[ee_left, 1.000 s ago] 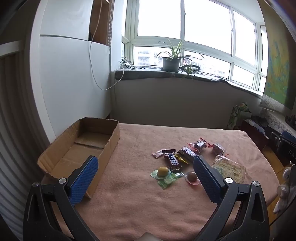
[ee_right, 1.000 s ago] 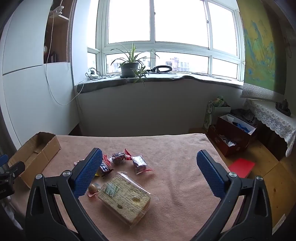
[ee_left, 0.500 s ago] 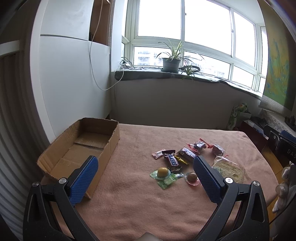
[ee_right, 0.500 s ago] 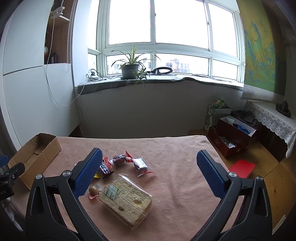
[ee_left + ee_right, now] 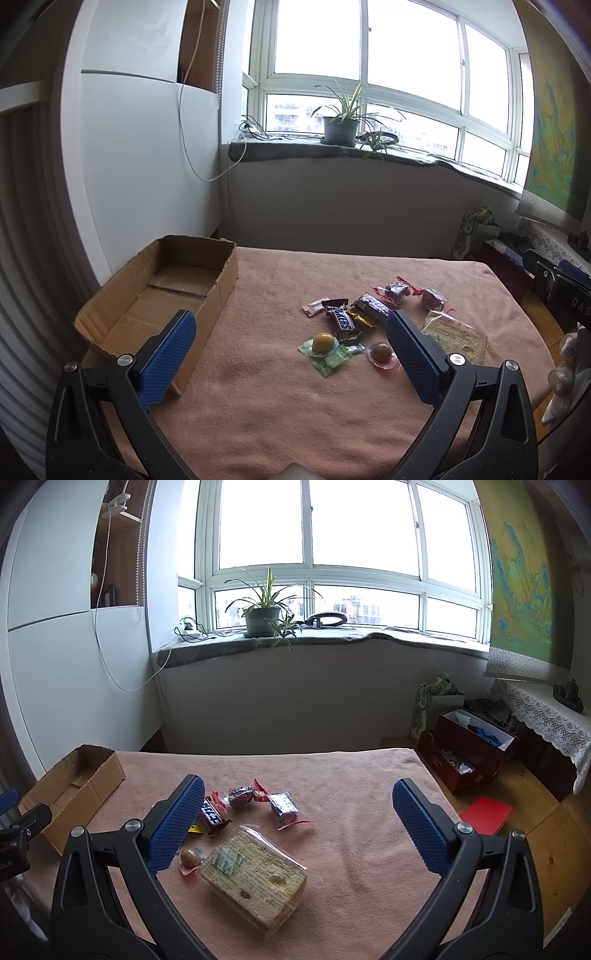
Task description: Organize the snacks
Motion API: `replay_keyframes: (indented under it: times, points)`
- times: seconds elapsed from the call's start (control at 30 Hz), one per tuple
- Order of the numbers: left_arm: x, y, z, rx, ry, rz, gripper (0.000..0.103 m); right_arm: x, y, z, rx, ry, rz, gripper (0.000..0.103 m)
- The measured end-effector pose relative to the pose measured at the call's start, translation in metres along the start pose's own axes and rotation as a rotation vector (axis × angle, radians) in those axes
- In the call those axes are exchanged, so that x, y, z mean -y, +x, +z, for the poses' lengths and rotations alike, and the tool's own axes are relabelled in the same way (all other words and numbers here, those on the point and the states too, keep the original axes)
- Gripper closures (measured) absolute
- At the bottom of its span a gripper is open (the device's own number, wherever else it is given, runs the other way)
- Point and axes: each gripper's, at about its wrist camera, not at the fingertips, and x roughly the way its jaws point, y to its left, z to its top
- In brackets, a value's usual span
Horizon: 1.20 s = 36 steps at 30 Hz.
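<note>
Snacks lie in a loose cluster on the pink cloth: a Snickers bar (image 5: 341, 319), a yellow jelly cup (image 5: 322, 342), a brown jelly cup (image 5: 381, 352) and small red-wrapped sweets (image 5: 396, 290). A large clear-wrapped cracker pack (image 5: 255, 875) lies nearest in the right wrist view, between that gripper's fingers. An open cardboard box (image 5: 166, 288) sits at the left, with nothing in it. My left gripper (image 5: 291, 356) hangs open above the cloth, short of the snacks. My right gripper (image 5: 295, 823) is open too, above the cracker pack.
The table (image 5: 351, 775) is covered by the pink cloth and its right edge drops to a wooden floor with a red box (image 5: 469, 753) and a red book (image 5: 485, 814). A windowsill with a potted plant (image 5: 264, 616) is behind.
In the right wrist view the snacks and cracker pack have slid slightly lower and nearer, as that gripper shifted a little. The left wrist view is almost unchanged. Both grippers stayed open.
</note>
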Motion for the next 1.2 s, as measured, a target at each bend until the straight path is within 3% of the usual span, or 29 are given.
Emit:
replay_keyframes:
  times: [1.2]
  points:
    - [0.005, 0.001, -0.003, -0.019, -0.002, -0.008, 0.001, 0.002, 0.008, -0.011, -0.03, 0.008, 0.019, 0.0]
